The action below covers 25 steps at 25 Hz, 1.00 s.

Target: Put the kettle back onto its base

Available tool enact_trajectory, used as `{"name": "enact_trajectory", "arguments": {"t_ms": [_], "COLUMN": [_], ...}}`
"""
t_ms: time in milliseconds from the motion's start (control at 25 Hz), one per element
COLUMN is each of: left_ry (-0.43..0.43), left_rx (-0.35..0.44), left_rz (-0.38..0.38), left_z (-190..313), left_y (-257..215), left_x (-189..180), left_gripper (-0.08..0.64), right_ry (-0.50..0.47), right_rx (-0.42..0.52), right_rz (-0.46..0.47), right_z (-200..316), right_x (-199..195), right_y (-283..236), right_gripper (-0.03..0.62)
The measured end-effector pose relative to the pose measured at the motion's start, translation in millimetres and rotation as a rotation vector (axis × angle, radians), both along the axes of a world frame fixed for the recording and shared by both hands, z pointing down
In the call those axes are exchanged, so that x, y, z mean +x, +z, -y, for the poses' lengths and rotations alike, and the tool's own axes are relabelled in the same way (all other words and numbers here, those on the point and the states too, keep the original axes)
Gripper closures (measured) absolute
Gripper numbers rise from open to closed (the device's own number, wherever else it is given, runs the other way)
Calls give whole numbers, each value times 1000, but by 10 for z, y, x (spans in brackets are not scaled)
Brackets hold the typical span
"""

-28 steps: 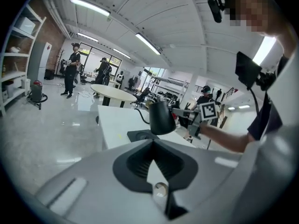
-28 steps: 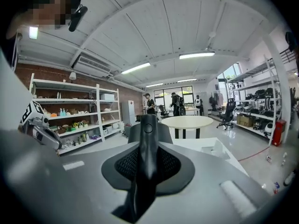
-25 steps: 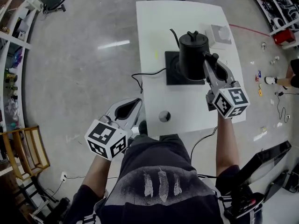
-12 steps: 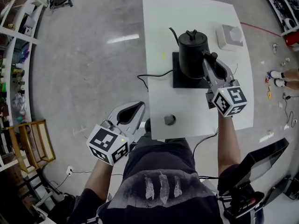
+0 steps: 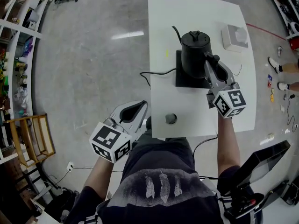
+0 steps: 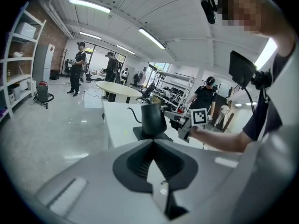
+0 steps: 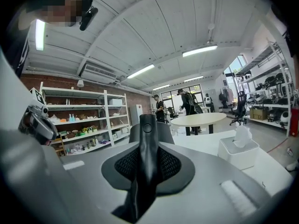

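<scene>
The black gooseneck kettle (image 5: 194,55) stands upright over its flat black square base (image 5: 180,81) in the middle of the white table (image 5: 196,107). From the left gripper view the kettle (image 6: 153,118) seems to rest on the base (image 6: 140,135). My right gripper (image 5: 209,60) is shut on the kettle's handle (image 7: 147,143), which fills the gap between its jaws. My left gripper (image 5: 138,103) hangs off the table's front left corner, jaws together with nothing between them (image 6: 153,142).
A small round grey object (image 5: 171,118) lies near the table's front edge. At the far right corner sits a white tissue box (image 5: 235,36). The base's black cord (image 5: 152,73) runs off the left edge. Shelves line the left wall, and people stand far behind.
My right gripper has come down with the kettle, which now sits low over the base. The left gripper has barely moved.
</scene>
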<state>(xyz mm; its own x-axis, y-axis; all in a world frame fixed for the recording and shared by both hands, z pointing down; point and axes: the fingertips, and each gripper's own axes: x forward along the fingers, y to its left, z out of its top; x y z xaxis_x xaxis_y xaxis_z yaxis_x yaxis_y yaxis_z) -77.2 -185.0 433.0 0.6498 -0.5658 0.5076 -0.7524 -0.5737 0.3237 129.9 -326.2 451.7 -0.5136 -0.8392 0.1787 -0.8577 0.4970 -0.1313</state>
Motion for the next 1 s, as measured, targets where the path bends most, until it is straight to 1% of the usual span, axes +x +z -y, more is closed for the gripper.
{"name": "enact_trajectory", "arguments": {"t_ms": [120,200,280,440,680,760,920,1000], "left_ry": [-3,-4,1,23,31,36,47,45], "left_rx": [-4,-8,-6,0,9,5,7,7], "left_rz": [5,9,12,18,26,29,27,27], "left_z": [-21,-40,-51,-47,-59,-62,-72,-74], "left_y": [25,59,83,76,43,60,72,83], "left_x": [-16,-17,-7,30,-8,-2,27,11], "left_gripper": [558,560,558,558,558,558,558,558], "right_ry": [-3,4,2,0,19,17,24,19], "right_rx": [40,50,42,36,-9,-13,-18,-19], "right_rz": [-2,17,19,-43,-59,-77,-75,-90], "right_z": [-63,-110,-162,-293,-442,-467,-482,-505], "right_x": [-27,-22,-17,14,79,69,88,86], "right_y": [18,55,112,208,361,390,424,462], "right_gripper": [529,529,532,532,534,534,534,534]}}
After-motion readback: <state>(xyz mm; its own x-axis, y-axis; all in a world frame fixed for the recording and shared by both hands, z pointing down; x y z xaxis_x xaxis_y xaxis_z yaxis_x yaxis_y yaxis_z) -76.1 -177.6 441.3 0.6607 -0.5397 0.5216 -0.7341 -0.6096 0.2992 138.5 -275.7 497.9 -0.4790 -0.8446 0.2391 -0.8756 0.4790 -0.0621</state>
